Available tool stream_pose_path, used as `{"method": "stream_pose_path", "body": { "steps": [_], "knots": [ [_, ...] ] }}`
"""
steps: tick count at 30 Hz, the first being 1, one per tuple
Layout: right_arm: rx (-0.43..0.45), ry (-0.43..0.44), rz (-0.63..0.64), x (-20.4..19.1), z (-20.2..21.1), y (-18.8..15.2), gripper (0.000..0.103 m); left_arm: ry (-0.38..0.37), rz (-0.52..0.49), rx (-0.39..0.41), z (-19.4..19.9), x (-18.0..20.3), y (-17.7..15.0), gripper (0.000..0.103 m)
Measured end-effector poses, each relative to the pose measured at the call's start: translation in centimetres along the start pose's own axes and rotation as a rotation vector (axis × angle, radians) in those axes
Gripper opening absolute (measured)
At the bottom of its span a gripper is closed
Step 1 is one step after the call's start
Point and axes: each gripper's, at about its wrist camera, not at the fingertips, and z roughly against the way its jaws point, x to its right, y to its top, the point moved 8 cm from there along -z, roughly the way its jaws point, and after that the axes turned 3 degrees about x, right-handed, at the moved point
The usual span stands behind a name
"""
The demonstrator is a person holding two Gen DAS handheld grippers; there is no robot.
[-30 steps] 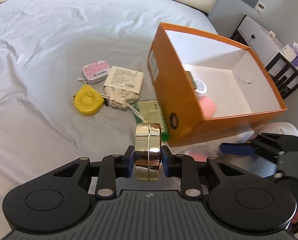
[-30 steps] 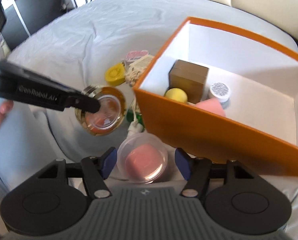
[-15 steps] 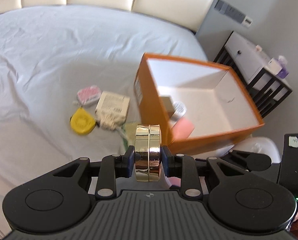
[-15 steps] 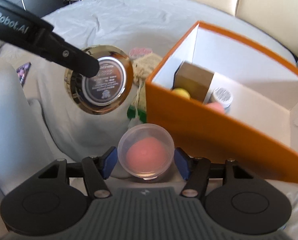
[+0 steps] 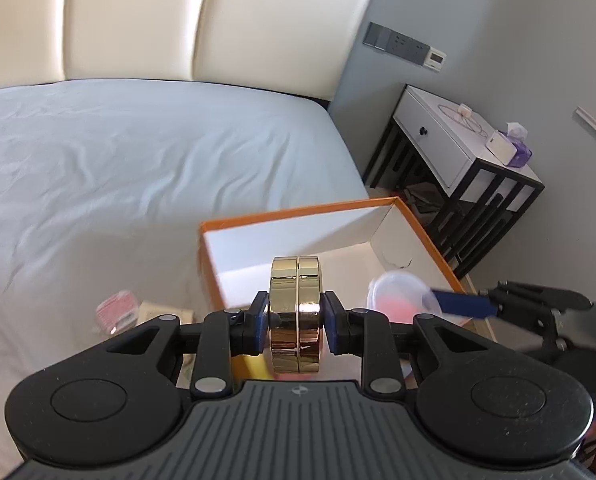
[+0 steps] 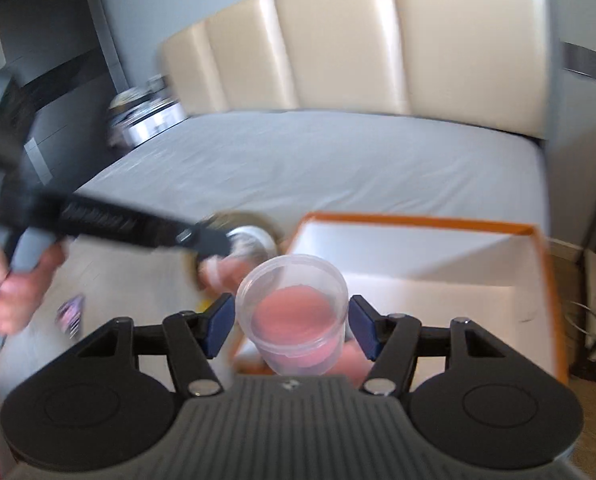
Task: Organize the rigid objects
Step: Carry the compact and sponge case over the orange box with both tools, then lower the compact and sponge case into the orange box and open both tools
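My left gripper point(image 5: 294, 320) is shut on a round gold jar point(image 5: 296, 312), held on edge above the near left corner of the orange box point(image 5: 429, 236). In the right wrist view my right gripper point(image 6: 290, 324) is shut on a clear plastic tub point(image 6: 294, 312) with pink contents, hanging over the near edge of the same box point(image 6: 417, 222). The tub point(image 5: 397, 292) also shows blurred to the right of the gold jar. The left gripper's black finger and the gold jar point(image 6: 254, 236) sit just left of the tub. The box's contents are mostly hidden.
The box stands on a bed with a pale blue sheet point(image 5: 138, 168) and a cream headboard point(image 5: 178, 20). A pink tin point(image 5: 116, 312) and a cloth pouch point(image 5: 162, 312) lie left of the box. A nightstand point(image 5: 457, 152) stands at the right. A person's hand point(image 6: 14, 292) grips the left tool.
Both grippers have risen with their loads and tipped upward, so the headboard now fills the top. The box has dropped lower in both views, and the tub is now over its edge.
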Motion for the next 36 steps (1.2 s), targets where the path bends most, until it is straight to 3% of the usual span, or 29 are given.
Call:
{"method": "stream_pose_path", "body": {
  "steps": [8,14,17,21,27,36],
  "knots": [
    [-0.044,-0.177,-0.118,6.6,-4.8,0.8,0.062,0.017,-0.056,-0.049,-7.7,0.3,2.9,0.031],
    [-0.102,-0.189,-0.16,9.2,-7.4,-0.3,0.062,0.093,-0.205,-0.104,-13.1,-0.4,4.0,0.031],
    [-0.12,-0.193,-0.175,10.3,-8.1,-0.8,0.062,0.048,-0.148,-0.164,-15.2,-1.0,3.6,0.031],
    [-0.141,-0.196,-0.192,11.5,-9.8,-0.9,0.062,0.055,-0.101,-0.233,-17.7,-2.0,2.1,0.031],
    [-0.174,-0.187,-0.193,11.9,-11.8,-1.5,0.062,0.07,-0.089,-0.271,-19.4,-3.2,0.7,0.031],
    [-0.191,-0.162,-0.189,11.4,-12.8,-1.8,0.062,0.198,-0.284,-0.305,-19.4,-2.2,0.0,0.038]
  ]
}}
